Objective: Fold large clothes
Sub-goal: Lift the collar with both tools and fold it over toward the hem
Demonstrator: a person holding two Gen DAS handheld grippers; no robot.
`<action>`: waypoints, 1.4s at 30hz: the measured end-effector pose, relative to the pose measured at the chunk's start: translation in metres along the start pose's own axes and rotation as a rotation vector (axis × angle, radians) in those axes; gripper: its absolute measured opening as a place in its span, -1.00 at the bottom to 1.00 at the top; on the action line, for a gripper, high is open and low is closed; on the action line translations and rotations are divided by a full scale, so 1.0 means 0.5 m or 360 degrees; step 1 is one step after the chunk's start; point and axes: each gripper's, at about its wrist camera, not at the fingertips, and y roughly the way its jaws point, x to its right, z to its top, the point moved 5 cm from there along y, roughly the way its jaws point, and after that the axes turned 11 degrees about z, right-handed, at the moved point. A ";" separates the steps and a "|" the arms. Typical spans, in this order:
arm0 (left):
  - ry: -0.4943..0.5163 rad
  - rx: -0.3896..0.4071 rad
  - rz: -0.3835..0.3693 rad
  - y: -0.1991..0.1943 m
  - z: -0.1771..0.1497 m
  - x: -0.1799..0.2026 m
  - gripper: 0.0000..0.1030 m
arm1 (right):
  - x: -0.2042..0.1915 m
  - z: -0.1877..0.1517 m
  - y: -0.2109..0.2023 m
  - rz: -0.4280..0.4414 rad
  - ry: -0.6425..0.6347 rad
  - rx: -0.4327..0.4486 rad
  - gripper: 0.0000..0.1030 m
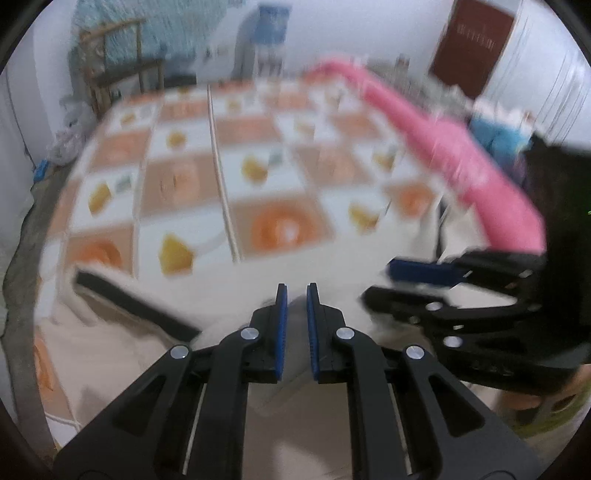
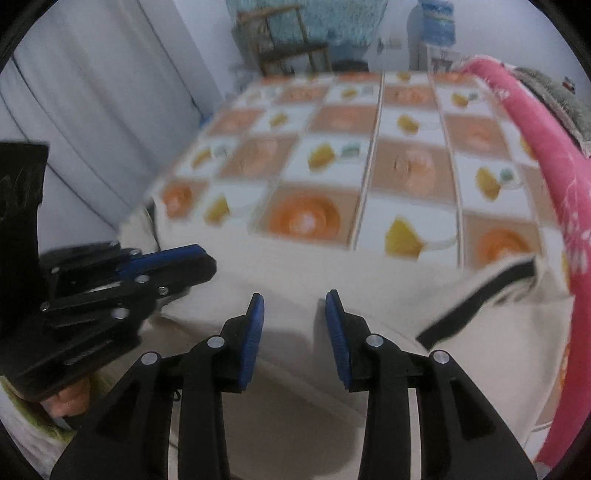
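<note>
Bed [image 2: 406, 158]: covered by a checked sheet with orange and yellow prints.
Pink cloth [image 2: 546, 155]: along the bed's right edge.
Cream garment [image 2: 280, 280]: black-trimmed, spread over the bed's near edge.
Left gripper [image 1: 295, 325]: jaws nearly together, pinching a fold of the garment.
Right gripper [image 2: 295, 332]: jaws spread above the garment, holding nothing.

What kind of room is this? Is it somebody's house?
Probably a room in a home. A patterned cloth with orange pictures covers the big flat surface, a wooden chair stands behind it, and a water dispenser bottle sits by the wall. A cream garment lies ready for folding.
</note>
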 end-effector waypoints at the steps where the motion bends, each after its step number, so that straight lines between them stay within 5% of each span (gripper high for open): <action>1: 0.0000 -0.0050 -0.0001 0.015 -0.020 -0.002 -0.81 | 0.005 -0.014 0.002 -0.0005 -0.0002 -0.0028 -0.33; 5: -0.0060 -0.0073 -0.0059 0.014 -0.068 -0.028 -0.81 | 0.031 -0.071 -0.041 0.0082 0.0086 -0.0048 -0.33; 9: -0.0104 -0.0069 -0.0095 0.013 -0.073 -0.044 -0.81 | 0.090 -0.077 -0.123 0.0215 0.0338 0.0107 -0.18; 15: -0.0154 -0.0028 -0.0104 0.018 -0.071 -0.043 -0.81 | 0.159 -0.059 -0.076 0.0228 0.0568 0.0061 -0.18; 18: -0.0187 -0.0010 -0.0120 0.016 -0.073 -0.047 -0.81 | 0.155 -0.039 -0.063 0.0185 0.0527 0.0075 -0.47; 21: -0.0190 -0.0009 -0.0123 0.014 -0.070 -0.043 -0.81 | 0.149 -0.006 -0.077 0.0162 0.0489 0.0134 -0.54; 24: -0.0154 0.0003 -0.0100 0.016 -0.066 -0.030 -0.81 | 0.148 0.020 -0.087 0.0075 0.0400 0.0182 -0.55; 28: -0.0114 0.0016 -0.0057 0.017 -0.066 -0.023 -0.81 | 0.174 -0.009 -0.041 -0.0001 0.0441 0.0046 -0.54; 34: -0.0097 0.0019 -0.0047 0.017 -0.068 -0.022 -0.81 | 0.139 -0.010 -0.122 -0.0227 0.0352 0.0174 -0.37; 38: -0.0066 0.0041 -0.0010 0.016 -0.070 -0.017 -0.81 | 0.077 0.004 -0.136 -0.0128 0.0202 0.0257 -0.37; 42: -0.0051 0.0038 0.0044 0.010 -0.069 -0.017 -0.81 | 0.039 -0.017 -0.064 -0.0167 0.0057 0.0137 -0.37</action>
